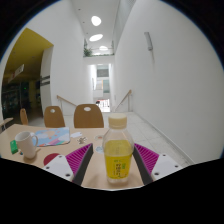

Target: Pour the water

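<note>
A clear plastic bottle (118, 152) with yellow liquid, a yellow label and a white cap stands upright on the light wooden table (165, 148). It stands between my gripper's (115, 147) two fingers, whose magenta pads (72, 158) spread out on either side. A narrow gap shows at each side of the bottle, so the gripper is open around it. A white mug (27, 144) stands on the table to the left, beyond the left finger.
A pale blue packet (55, 135) lies behind the mug. Two wooden chairs (88, 114) stand at the table's far side, with another at the far left. A white corridor with ceiling lights runs beyond.
</note>
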A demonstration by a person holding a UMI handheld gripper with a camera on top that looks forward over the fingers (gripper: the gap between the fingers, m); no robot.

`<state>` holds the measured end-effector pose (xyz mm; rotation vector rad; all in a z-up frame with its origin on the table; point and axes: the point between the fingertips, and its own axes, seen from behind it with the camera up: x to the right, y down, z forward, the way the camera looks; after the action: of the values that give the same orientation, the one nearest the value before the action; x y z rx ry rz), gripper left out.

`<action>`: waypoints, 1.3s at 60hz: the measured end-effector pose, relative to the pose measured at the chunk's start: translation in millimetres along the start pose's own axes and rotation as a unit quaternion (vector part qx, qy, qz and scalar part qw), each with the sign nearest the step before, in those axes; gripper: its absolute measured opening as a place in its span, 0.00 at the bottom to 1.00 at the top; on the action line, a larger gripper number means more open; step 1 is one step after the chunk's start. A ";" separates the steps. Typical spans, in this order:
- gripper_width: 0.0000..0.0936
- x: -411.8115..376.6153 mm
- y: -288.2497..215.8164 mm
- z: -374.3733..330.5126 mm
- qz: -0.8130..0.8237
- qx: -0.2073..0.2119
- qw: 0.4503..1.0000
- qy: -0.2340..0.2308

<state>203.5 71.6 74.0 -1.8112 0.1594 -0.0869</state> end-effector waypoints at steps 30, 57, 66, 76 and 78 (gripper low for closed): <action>0.33 -20.9 -47.1 3.9 -0.091 0.059 0.993 0.050; 0.33 -275.7 -112.2 5.0 -0.850 0.108 0.504 0.106; 0.33 -278.4 -75.9 6.4 -0.907 0.079 0.404 0.095; 0.33 -271.8 -134.2 -13.1 -0.797 0.120 0.580 0.118; 0.33 -274.7 -154.6 3.6 -0.743 0.123 0.648 0.113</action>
<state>-57.6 154.3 230.0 -1.1838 -1.1682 -1.4217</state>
